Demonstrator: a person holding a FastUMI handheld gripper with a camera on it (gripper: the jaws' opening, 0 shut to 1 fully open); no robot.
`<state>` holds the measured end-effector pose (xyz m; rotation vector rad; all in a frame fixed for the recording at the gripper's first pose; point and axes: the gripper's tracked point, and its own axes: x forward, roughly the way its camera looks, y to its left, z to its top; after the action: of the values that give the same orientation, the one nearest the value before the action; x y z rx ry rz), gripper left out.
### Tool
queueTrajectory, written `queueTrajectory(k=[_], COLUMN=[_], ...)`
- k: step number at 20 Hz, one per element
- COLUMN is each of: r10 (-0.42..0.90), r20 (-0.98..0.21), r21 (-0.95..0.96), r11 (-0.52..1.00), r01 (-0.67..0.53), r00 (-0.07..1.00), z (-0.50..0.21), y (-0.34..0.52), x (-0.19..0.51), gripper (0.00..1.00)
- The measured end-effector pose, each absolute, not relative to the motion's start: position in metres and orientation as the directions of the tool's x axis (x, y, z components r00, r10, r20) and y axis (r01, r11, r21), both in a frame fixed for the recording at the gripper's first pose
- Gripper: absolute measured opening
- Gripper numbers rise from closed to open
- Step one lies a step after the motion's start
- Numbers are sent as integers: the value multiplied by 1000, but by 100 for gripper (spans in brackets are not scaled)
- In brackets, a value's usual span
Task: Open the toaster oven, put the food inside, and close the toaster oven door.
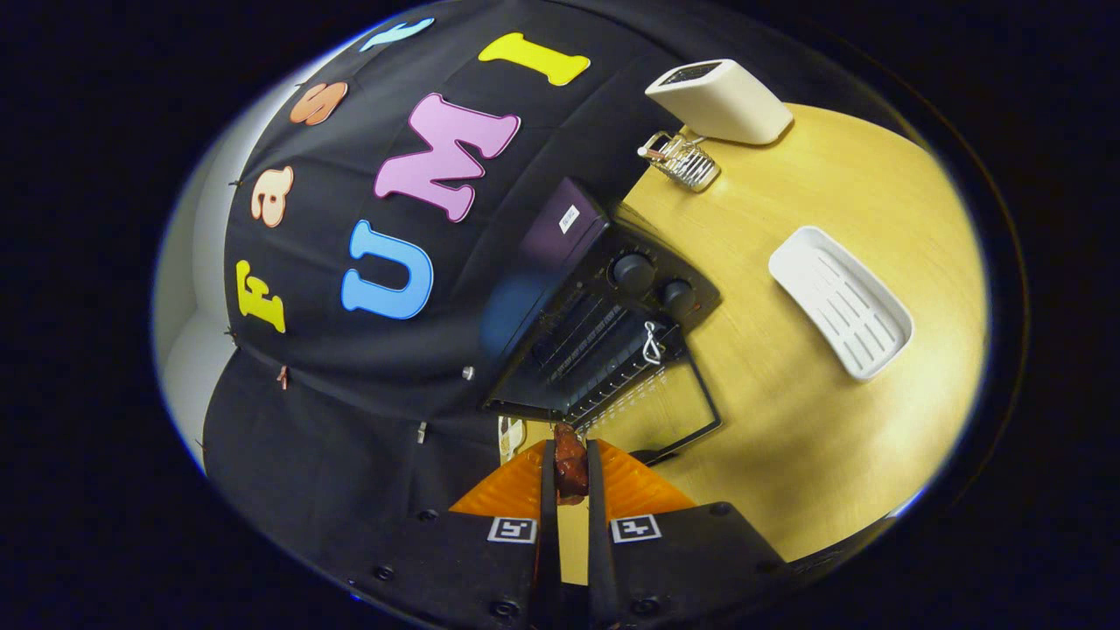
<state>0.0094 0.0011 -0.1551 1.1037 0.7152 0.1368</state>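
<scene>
Gripper view: claw (570, 477) clamped narrowly on a small reddish-brown, glossy, lumpy piece of food (570, 468), pinched between both fingers. Just beyond the fingertips, black boxy toaster oven (604, 328), glass door (669, 407) dropped open onto the pale wooden worktop (787, 455), wire rack inside, two round knobs. Farther off, ribbed white tray (840, 302), white toaster (719, 101), small wire rack (685, 160).

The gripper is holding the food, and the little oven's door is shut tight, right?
Not quite. The gripper does hold the food between its fingers, but the toaster oven door is open, folded down onto the table just ahead. The gripper view shows it.
</scene>
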Motion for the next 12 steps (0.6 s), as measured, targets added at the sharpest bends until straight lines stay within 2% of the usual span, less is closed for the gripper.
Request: queueTrajectory(k=[5, 12], r10=[423, 293], r20=[-406, -326], r21=[886, 919], r11=[401, 320], r01=[234, 229], r00=[810, 899], z=[-169, -196], y=[24, 25], x=[42, 105], gripper=[16, 16])
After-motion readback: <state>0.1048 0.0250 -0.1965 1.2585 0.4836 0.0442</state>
